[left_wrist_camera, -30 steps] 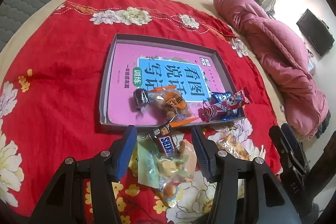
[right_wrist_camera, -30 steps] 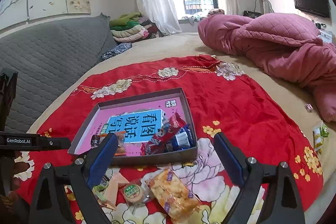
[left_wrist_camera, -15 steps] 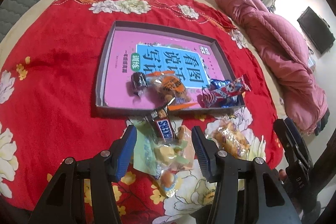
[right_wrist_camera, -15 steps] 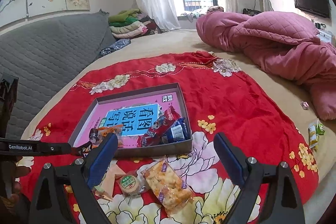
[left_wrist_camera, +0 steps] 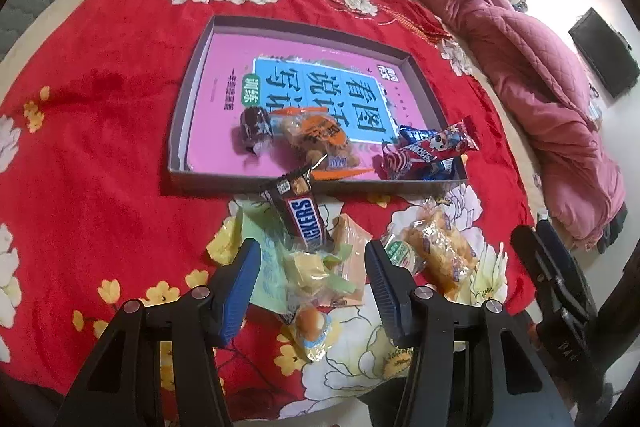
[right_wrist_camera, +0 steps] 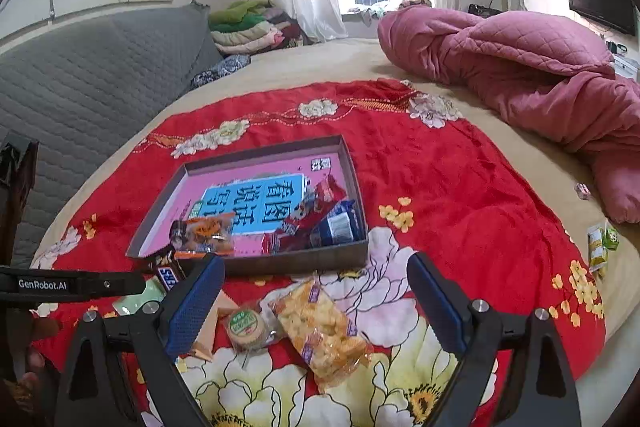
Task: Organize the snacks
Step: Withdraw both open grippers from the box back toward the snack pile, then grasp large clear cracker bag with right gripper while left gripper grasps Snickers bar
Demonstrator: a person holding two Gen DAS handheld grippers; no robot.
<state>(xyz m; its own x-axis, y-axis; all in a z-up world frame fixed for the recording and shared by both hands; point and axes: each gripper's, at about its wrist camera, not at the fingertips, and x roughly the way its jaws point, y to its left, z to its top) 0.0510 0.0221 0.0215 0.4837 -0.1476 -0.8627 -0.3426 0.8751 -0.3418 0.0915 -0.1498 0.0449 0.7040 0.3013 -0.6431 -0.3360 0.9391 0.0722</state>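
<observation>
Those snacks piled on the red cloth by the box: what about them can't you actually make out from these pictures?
- Green packet, left wrist view: the Snickers bar and left claw cover much of it; print unreadable.
- Round biscuit, right wrist view: label too small to read.
- Blue wrapper in the box: the red wrapper overlaps it in both views.
- Pale packets between the claw's fingers: contents blurred.

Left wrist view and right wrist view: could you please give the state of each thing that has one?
Shallow grey cardboard tray: open, holds several snacks.
Brown Snickers bar: sealed, outside the tray, one end propped on its near wall.
Clear packet of yellow crackers: sealed, flat on the red floral cloth.
Left tool: open above the loose sweets.
Right tool: open, empty.
</observation>
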